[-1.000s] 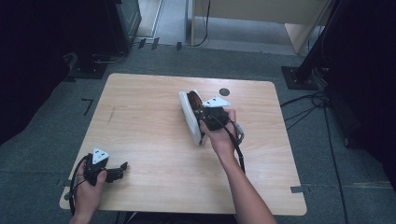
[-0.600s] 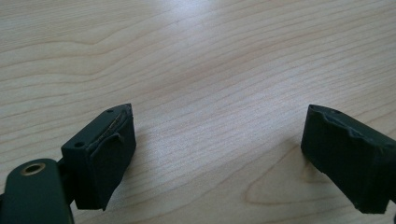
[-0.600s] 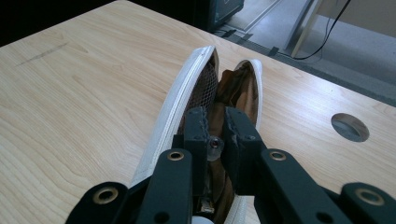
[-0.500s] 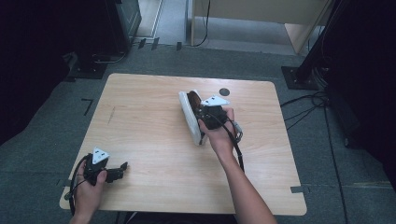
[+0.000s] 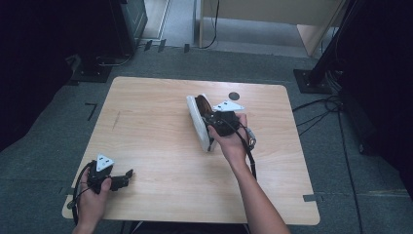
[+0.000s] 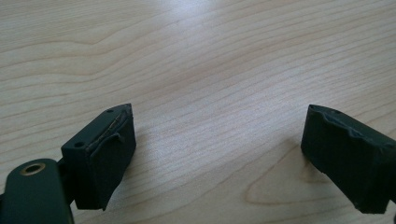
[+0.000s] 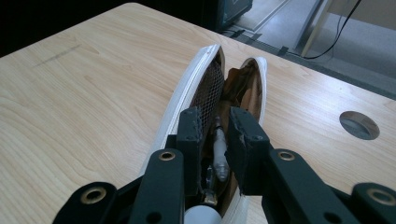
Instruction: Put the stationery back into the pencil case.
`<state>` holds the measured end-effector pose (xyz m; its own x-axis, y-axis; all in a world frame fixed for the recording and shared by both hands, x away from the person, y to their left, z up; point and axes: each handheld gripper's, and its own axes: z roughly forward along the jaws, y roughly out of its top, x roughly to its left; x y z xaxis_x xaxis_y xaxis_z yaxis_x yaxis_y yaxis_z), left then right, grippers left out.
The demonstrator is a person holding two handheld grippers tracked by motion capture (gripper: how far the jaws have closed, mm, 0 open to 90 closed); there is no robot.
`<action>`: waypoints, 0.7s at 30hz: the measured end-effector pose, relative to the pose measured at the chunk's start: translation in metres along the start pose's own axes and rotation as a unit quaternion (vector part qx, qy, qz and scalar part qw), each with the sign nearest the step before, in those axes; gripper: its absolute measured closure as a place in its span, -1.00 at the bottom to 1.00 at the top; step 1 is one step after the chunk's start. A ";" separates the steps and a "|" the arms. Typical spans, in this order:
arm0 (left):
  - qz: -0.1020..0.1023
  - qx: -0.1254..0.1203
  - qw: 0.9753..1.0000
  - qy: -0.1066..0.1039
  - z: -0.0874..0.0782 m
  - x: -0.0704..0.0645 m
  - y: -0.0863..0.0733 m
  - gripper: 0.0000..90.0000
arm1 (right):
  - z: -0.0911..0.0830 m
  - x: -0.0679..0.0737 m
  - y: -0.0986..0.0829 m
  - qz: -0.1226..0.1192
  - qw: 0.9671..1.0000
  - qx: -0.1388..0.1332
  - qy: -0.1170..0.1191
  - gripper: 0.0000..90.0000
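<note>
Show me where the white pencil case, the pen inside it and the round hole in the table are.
white pencil case [image 7: 184, 100], right gripper view, left outer wall.
pen [image 7: 219, 149], right gripper view, barrel.
round hole [image 7: 358, 125], right gripper view, centre.

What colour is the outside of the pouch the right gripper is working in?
White: the pouch has a white shell and rim, with brown lining inside. Clearest in the right gripper view.

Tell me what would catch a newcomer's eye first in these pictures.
First, the white pencil case standing open on its edge near the middle of the wooden table, with the right gripper reaching into its mouth, jaws close around a pale pen-like item. Next, the left gripper, resting at the near left corner with its jaws wide apart over bare wood.
</note>
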<state>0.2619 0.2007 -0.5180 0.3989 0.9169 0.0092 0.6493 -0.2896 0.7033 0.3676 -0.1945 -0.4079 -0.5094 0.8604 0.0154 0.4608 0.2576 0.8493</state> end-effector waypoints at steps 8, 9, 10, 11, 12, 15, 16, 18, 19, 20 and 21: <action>0.000 0.000 1.000 0.000 0.000 0.000 0.000 -0.77 | -0.016 -0.005 -0.006 0.008 1.000 -0.016 0.006 0.65; 0.001 0.001 1.000 0.000 0.000 0.000 0.000 -0.77 | -0.019 -0.006 -0.007 0.010 1.000 -0.018 0.006 0.64; 0.001 0.000 1.000 0.000 0.000 0.000 0.000 -0.77 | -0.022 -0.007 -0.008 0.009 1.000 -0.020 0.006 0.63; 0.001 0.001 1.000 0.000 0.000 0.000 0.000 -0.77 | -0.024 -0.007 -0.009 0.011 1.000 -0.023 0.006 0.61; 0.001 0.001 1.000 0.000 0.000 0.000 0.000 -0.77 | -0.027 -0.008 -0.010 0.011 1.000 -0.025 0.007 0.58; 0.000 0.000 1.000 0.000 0.000 0.000 0.000 -0.77 | -0.035 -0.010 -0.013 0.013 0.999 -0.033 0.001 0.42; 0.000 0.000 1.000 0.000 0.000 0.000 0.000 -0.77 | -0.037 -0.011 -0.014 0.016 0.999 -0.036 0.005 0.34; 0.000 0.000 1.000 0.000 0.000 0.000 0.000 -0.77 | -0.042 -0.014 -0.015 0.027 0.999 -0.044 0.011 0.16; 0.000 0.000 1.000 0.000 0.000 0.000 0.000 -0.77 | -0.044 -0.015 -0.016 0.027 0.999 -0.045 0.013 0.09; 0.001 0.000 1.000 0.000 0.000 0.000 0.000 -0.77 | -0.045 -0.015 -0.016 0.030 0.998 -0.044 0.013 -0.03; 0.001 0.000 1.000 0.000 0.000 0.000 0.000 -0.77 | -0.048 -0.016 -0.017 0.034 0.998 -0.043 0.016 -0.13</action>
<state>0.2619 0.2008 -0.5179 0.3999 0.9165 0.0106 0.6487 -0.2911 0.7031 0.3331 -0.2339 -0.3977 -0.5031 0.8595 0.0900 0.4315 0.1596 0.8879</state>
